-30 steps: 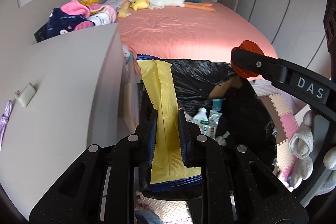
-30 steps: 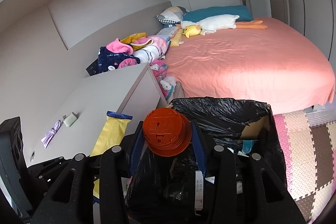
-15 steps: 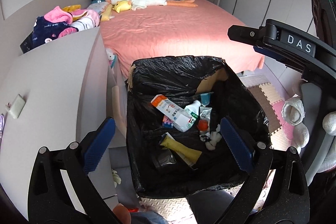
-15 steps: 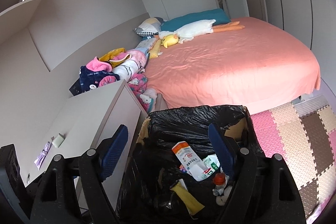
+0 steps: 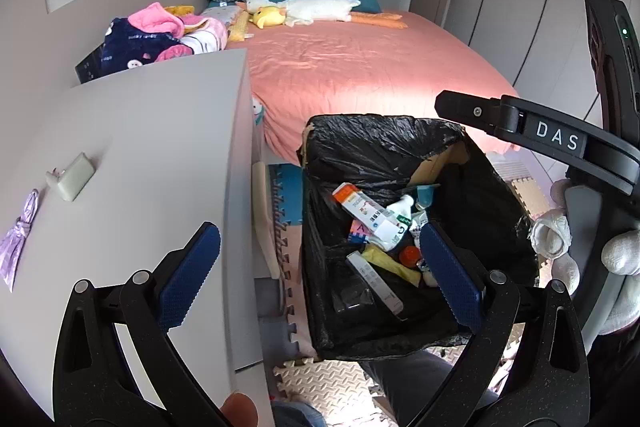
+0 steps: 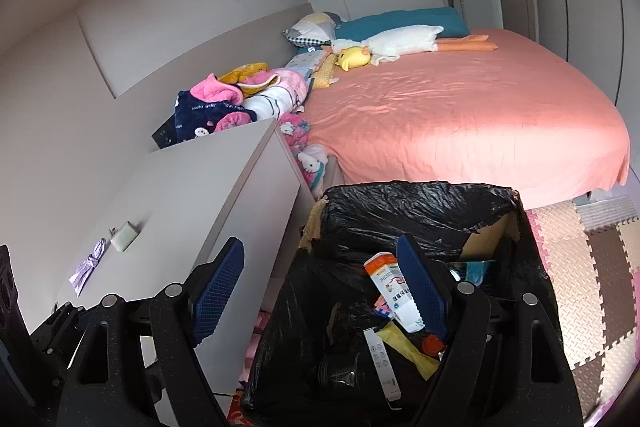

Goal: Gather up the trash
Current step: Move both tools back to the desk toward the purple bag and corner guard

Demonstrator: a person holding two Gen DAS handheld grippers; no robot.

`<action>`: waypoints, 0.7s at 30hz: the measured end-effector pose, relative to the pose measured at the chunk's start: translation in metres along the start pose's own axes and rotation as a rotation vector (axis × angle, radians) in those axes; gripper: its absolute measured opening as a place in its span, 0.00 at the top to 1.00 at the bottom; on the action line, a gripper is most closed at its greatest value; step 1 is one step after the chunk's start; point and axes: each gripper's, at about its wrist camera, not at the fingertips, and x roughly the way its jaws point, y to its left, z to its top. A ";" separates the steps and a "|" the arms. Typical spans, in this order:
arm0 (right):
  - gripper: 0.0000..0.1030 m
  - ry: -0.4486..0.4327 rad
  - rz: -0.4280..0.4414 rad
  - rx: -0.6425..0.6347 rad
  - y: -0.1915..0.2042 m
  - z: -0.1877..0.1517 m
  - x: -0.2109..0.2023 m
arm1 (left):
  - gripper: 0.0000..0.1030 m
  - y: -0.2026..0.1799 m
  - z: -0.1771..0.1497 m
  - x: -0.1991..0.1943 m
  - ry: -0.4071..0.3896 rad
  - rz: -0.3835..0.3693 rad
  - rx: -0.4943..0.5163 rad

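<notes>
Both claws, left [image 5: 320, 273] and right [image 6: 322, 289], gape empty over the bag-lined bin [image 5: 384, 143] holding cartons and wrappers.

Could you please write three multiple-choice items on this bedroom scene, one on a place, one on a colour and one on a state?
1. Where does the bin lined with a black bag stand?
A. on the bed
B. on the floor between the white cabinet and the bed
C. on top of the cabinet

2. What colour is the bed sheet?
A. salmon pink
B. dark green
C. white

3. How are the left tongs and the right tongs?
A. both shut on trash
B. only the left open
C. both open and holding nothing

Answers:
1 B, since the bin sits on the foam mats, cabinet to one side and bed behind.
2 A, the sheet is plainly pink in both views.
3 C, the blue pads stand wide apart in each wrist view, with nothing between them.
</notes>
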 end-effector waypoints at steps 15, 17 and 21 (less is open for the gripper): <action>0.23 0.052 0.085 -0.131 0.092 -0.015 0.028 | 0.06 0.088 -0.023 -0.035 -0.035 0.107 -0.150; 0.23 0.062 0.095 -0.146 0.104 -0.017 0.032 | 0.06 0.098 -0.026 -0.038 -0.036 0.121 -0.161; 0.23 0.079 0.111 -0.175 0.125 -0.021 0.039 | 0.06 0.122 -0.032 -0.042 -0.024 0.149 -0.207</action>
